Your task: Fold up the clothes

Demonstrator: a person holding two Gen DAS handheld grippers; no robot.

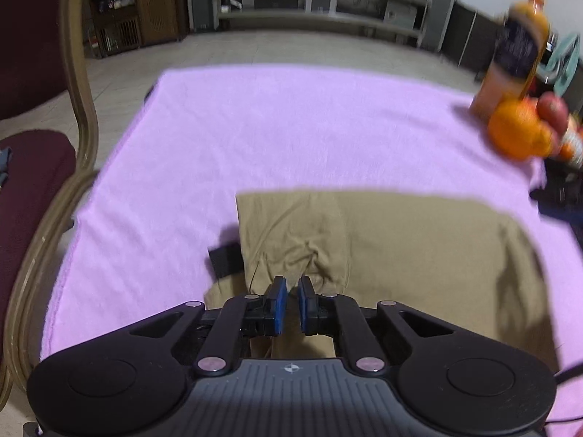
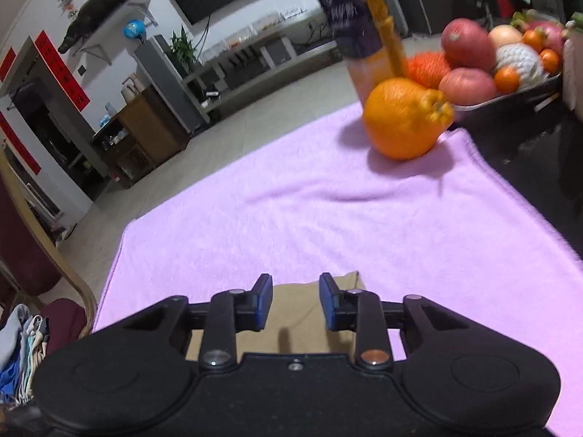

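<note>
The blanket [image 1: 291, 134] over the bench is plain lilac-pink. The folded garment [image 1: 419, 240] on it is plain khaki tan. Both tongs, left [image 1: 292, 287] and right [image 2: 296, 287], are black with blue pads. The big citrus fruit [image 2: 404, 123] is bright orange, and the bottle [image 2: 360, 32] behind it is orange with a dark navy label.

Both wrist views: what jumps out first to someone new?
The fuzzy pink blanket covering the table dominates both views, with the folded khaki garment lying on its near side. The left gripper is nearly closed, seemingly pinching a bunched fold of that khaki cloth, while the right gripper sits open over its corner. At the far right corner, a large knobbly orange stands before a tall orange juice bottle.
</note>
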